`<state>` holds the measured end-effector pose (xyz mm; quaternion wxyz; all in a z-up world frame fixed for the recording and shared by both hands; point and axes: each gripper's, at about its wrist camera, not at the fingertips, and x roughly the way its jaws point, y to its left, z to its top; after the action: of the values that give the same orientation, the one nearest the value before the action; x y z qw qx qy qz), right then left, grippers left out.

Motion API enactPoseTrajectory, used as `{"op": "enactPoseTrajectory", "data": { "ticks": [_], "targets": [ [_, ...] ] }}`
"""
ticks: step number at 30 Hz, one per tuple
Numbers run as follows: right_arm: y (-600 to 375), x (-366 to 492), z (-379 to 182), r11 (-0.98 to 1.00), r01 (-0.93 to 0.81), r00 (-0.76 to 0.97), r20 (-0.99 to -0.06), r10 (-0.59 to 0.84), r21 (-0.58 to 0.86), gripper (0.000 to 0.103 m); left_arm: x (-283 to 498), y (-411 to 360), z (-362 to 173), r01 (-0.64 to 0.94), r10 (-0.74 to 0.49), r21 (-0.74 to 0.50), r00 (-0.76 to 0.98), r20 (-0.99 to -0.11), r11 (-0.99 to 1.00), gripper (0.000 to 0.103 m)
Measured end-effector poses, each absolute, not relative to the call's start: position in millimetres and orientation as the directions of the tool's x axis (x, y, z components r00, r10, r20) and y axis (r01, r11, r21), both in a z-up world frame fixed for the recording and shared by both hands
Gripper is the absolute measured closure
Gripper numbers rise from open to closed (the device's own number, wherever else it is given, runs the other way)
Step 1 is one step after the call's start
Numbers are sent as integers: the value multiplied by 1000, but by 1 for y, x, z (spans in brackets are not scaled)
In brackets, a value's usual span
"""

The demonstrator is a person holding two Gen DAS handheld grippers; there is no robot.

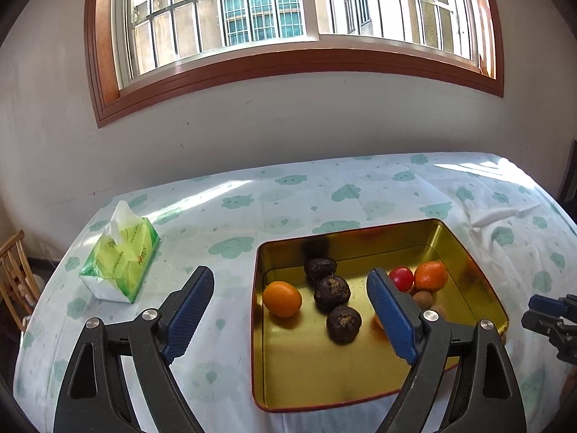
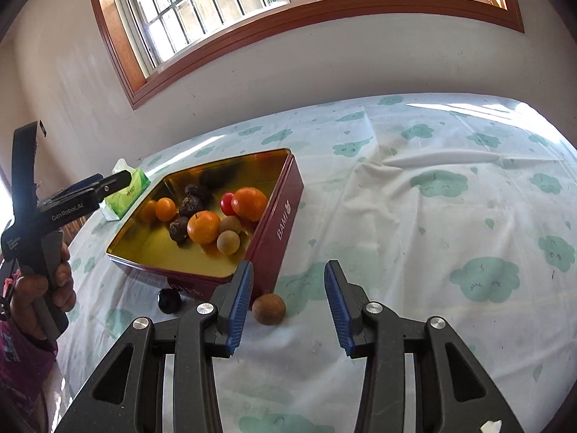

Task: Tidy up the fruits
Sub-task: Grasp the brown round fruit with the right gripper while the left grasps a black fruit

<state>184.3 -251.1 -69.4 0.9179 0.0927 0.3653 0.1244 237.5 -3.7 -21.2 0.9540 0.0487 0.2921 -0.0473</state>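
Presently, the left gripper is held with its blue-padded jaws spread wide and nothing between them, poised above the near left part of the tin. The right gripper is likewise seen released, its jaws parted over the tablecloth, with a brown round fruit lying on the cloth just ahead of its left finger and close to the tin's red outer wall. A small dark round fruit is found on the cloth near the tin's near corner.

Inside the gold-lined tin, three dark wrinkled fruits are lined up near the middle, and an orange rests by the left wall. A red fruit and a second orange are grouped towards the right side, touching or nearly so. In the right wrist view, two pale brown fruits are shown beside a third orange.

A green tissue pack is set on the cloth well to the left of the tin. A window with a wooden frame is seen in the wall behind the table.
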Motion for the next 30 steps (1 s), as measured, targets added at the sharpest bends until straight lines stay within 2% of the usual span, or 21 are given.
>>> {"op": "enactPoseTrajectory", "data": {
  "ticks": [5,10,14,16,17,18,19,27,30],
  "targets": [
    [-247,179,-84,957,-189,658,-695,290,221,62,187,10,-27,161,-122,20,818,-562,987,16],
    [-238,188,-88,951,-225,629,-714,308,212,61,147,12,-53,256,-238,-67,729,-642,964,16],
    [-223,197,-93,949,-269,603,-739,301,167,61,138,0,-73,286,-278,-106,672,-686,952,21],
    [-218,201,-98,945,-287,588,-750,303,157,66,141,-8,-79,299,-311,-144,647,-696,943,24],
    [-216,203,-102,941,-299,573,-760,308,156,67,143,-13,-82,298,-316,-153,640,-700,942,24],
    [-215,203,-102,942,-299,576,-759,304,150,77,146,-18,-84,296,-320,-162,631,-706,941,24],
    [-214,202,-102,942,-304,572,-763,301,144,81,149,-24,-86,298,-329,-174,623,-710,939,25],
    [-238,188,-99,933,-262,592,-723,356,245,81,179,-51,-103,194,-334,-272,577,-746,943,25],
    [-249,191,-101,924,-236,588,-712,383,302,81,186,-53,-110,149,-339,-311,566,-751,939,31]
  ]
}}
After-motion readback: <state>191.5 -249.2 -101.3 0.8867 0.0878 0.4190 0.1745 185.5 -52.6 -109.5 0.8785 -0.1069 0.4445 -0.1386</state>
